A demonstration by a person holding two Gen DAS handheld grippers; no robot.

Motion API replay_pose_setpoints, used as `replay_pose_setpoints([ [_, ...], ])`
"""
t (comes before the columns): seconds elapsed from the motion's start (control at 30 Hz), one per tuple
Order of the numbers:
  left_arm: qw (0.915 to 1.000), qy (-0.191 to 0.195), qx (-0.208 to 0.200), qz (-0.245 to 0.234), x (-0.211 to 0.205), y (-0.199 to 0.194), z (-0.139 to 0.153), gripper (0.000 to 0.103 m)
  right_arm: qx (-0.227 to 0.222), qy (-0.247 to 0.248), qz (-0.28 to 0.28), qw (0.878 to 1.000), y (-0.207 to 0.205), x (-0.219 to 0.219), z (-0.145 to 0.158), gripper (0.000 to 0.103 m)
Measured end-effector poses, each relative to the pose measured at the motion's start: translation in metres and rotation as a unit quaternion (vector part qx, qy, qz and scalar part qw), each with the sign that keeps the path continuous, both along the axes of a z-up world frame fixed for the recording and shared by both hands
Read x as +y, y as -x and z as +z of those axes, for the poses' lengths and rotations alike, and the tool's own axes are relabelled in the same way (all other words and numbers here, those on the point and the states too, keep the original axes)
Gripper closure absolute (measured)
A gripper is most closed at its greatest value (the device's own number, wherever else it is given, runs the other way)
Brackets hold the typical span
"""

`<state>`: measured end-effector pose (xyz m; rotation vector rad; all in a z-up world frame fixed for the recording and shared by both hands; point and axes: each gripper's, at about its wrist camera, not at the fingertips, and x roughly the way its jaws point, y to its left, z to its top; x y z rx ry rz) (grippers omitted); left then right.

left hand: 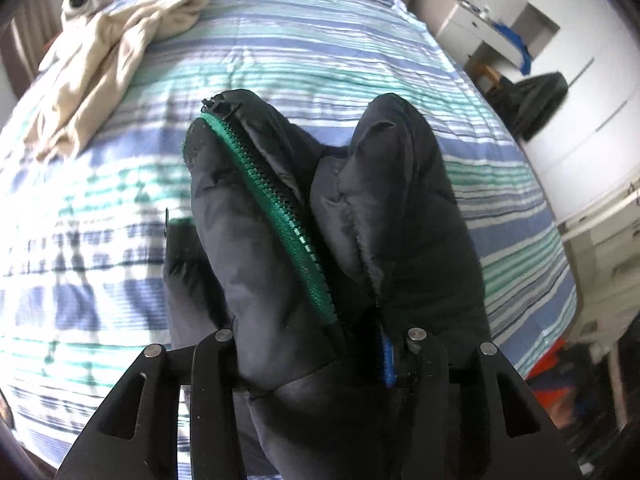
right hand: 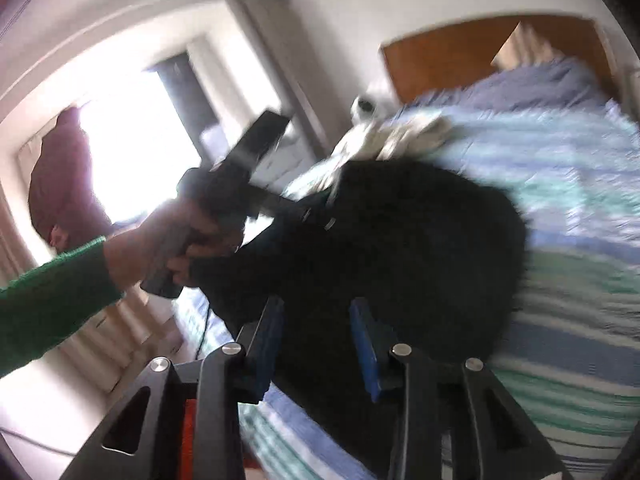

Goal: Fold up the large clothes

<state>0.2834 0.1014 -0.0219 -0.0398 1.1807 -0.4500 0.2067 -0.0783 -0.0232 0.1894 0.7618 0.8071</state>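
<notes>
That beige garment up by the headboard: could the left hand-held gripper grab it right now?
Probably not. The left hand-held gripper is shut on the black jacket, which fills its fingers, and the beige garment lies well beyond on the striped bedspread. It would need to let go first.

Bed under me, blue, teal and white striped cover, fills most of my left view. Wooden headboard at its far end. White walls. Right of the bed: white cabinets, with something dark on the floor in front of them. Left of the bed: bright window, blown out with daylight, dark red curtain bunched beside it. My right view is motion-blurred.
</notes>
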Motion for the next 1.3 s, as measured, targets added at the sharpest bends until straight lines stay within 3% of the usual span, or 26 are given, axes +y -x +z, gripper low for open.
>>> replay_pose_setpoints([
  [0.1,0.9996,0.006,0.019,0.019,0.021,-0.001,-0.018,0.054,0.049,0.045,0.008,0.998,-0.016,0.032,-0.037,0.069],
  [0.2,0.998,0.02,0.041,0.043,0.045,-0.004,-0.043,0.051,0.091,0.055,0.001,0.994,-0.03,0.053,-0.067,0.075],
  [0.47,0.9805,0.119,0.082,0.133,0.083,-0.016,-0.104,0.049,0.063,0.121,-0.008,0.991,-0.042,0.085,-0.092,0.081],
  [0.63,0.9775,0.144,0.083,0.13,0.088,-0.014,-0.112,0.049,0.134,0.093,0.02,0.986,-0.06,0.066,-0.057,0.08],
  [0.8,0.9712,0.178,0.09,0.129,0.1,-0.012,-0.12,0.049,0.075,0.083,-0.044,0.993,-0.122,0.038,0.007,0.076],
  [0.87,0.9715,0.181,0.088,0.126,0.099,-0.012,-0.12,0.049,0.078,0.104,-0.046,0.99,-0.163,0.047,0.011,0.076],
  [1.0,0.9705,0.189,0.088,0.122,0.099,-0.012,-0.122,0.049,0.11,0.14,0.005,0.984,-0.22,0.103,-0.026,0.076],
  [1.07,0.9716,0.182,0.089,0.123,0.105,-0.011,-0.125,0.049,0.16,0.186,0.02,0.969,-0.242,0.127,-0.059,0.08],
  [1.13,0.9713,0.176,0.094,0.129,0.112,-0.014,-0.133,0.051,0.18,0.228,0.014,0.957,-0.252,0.147,-0.087,0.082],
  [1.3,0.9692,0.181,0.105,0.13,0.118,-0.022,-0.145,0.053,0.217,0.273,0.012,0.937,-0.268,0.156,-0.113,0.084],
])
